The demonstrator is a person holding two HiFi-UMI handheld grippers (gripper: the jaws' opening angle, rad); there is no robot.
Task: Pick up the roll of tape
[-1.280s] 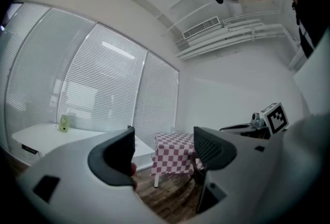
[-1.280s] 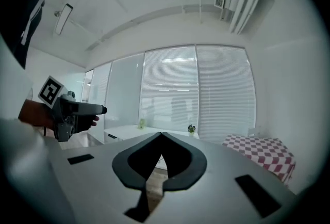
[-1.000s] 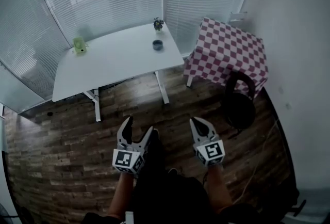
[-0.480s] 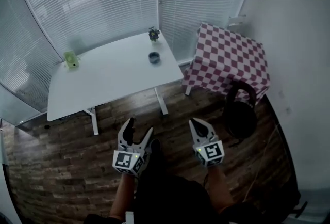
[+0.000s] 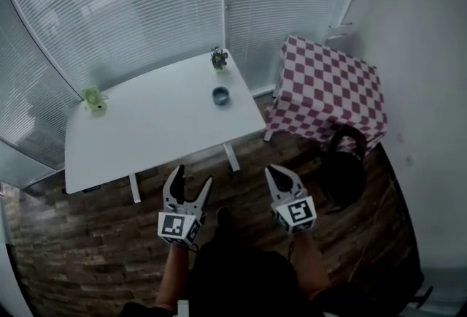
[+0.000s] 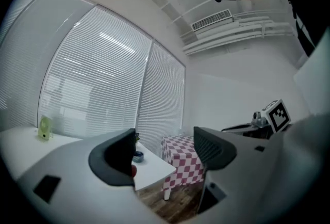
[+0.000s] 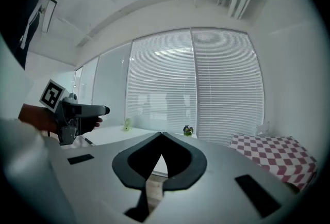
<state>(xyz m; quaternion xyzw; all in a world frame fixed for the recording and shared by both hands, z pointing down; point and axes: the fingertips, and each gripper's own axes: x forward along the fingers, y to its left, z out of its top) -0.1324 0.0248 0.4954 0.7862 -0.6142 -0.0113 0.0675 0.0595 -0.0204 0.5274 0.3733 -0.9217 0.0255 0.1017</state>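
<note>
**Tape roll sitting untouched while both grippers are hanging back**

The roll of tape [image 5: 220,95], a small bluish ring, is lying flat on the white table [image 5: 146,125], just above the frame's centre and towards the table's right end. Nothing is touching it. The person is standing well apart from it, holding the left gripper [image 5: 191,177] with its jaws spread and empty, and the right gripper [image 5: 275,172] with its jaws pressed together on nothing. This looks like the approach. Next, I'd say, comes stepping in and reaching an opened gripper over the ring. The only container is a tiny pot holding a plant [image 5: 219,58], just beyond the tape.
</note>
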